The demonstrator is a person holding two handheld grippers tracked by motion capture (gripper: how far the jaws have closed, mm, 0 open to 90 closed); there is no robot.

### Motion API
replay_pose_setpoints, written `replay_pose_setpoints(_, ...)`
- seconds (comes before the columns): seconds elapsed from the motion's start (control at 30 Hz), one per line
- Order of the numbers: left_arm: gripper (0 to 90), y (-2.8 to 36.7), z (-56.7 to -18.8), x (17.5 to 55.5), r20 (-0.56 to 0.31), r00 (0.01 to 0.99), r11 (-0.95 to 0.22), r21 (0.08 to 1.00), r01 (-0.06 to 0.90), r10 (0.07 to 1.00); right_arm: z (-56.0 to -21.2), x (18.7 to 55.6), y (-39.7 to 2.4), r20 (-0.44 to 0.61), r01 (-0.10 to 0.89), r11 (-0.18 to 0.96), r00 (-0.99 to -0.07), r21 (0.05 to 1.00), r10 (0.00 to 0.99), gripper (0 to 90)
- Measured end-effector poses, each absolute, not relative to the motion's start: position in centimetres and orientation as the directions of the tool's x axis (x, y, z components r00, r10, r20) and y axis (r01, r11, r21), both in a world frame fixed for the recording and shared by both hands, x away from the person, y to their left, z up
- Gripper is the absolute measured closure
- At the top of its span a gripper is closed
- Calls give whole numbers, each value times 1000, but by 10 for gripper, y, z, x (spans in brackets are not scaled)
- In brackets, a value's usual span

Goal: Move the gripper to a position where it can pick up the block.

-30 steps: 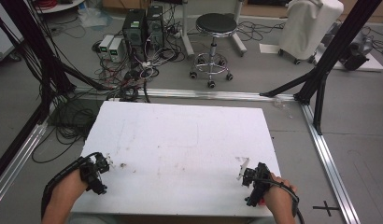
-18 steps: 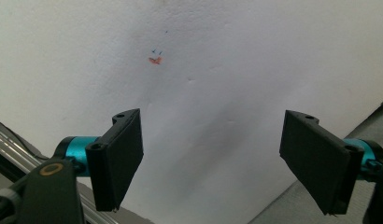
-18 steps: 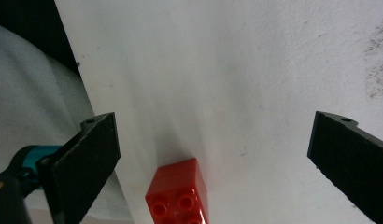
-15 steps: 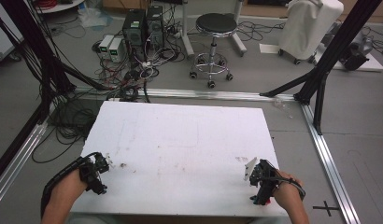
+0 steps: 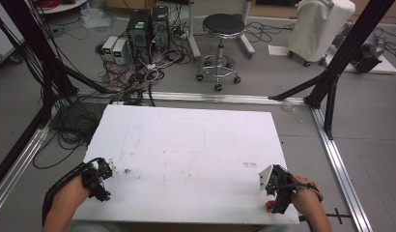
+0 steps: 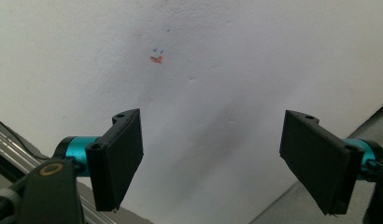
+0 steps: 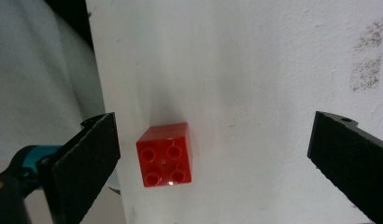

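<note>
A small red brick point(image 7: 165, 154) with four studs facing up lies on the white table point(image 5: 196, 154), close to its front edge near the right corner. My right gripper point(image 7: 217, 140) hangs over it, open wide. The brick sits between the jaws, nearer the left one and touching neither. From above, the brick point(image 5: 270, 206) peeks out just under the right gripper point(image 5: 275, 195). My left gripper point(image 5: 102, 171) is at the table's front left, and its own view shows this gripper point(image 6: 210, 149) open over bare board with nothing between the jaws.
A small orange mark point(image 6: 156, 59) lies on the board ahead of the left gripper. Grey smudges point(image 7: 367, 70) mark it by the right one. Metal frame rails point(image 5: 338, 164) flank the table. A stool point(image 5: 220, 29), computers point(image 5: 148, 29) and cables stand on the floor beyond.
My right gripper has drifted a little to the right, toward the table's front right corner. The left gripper has stayed where it was.
</note>
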State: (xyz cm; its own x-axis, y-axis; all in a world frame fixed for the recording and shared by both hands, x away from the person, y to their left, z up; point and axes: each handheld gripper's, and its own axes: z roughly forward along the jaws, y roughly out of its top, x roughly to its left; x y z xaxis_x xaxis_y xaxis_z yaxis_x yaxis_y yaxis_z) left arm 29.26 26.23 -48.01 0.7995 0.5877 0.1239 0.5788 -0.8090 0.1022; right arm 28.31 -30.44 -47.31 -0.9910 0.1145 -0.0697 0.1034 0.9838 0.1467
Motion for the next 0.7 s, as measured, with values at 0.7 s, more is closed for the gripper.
replay_pose_setpoints(0.7, 218, 259, -483, 293, 112, 806, -813, 102, 573, 582, -499, 270, -323, -61, 37, 995, -997, 89, 43, 16)
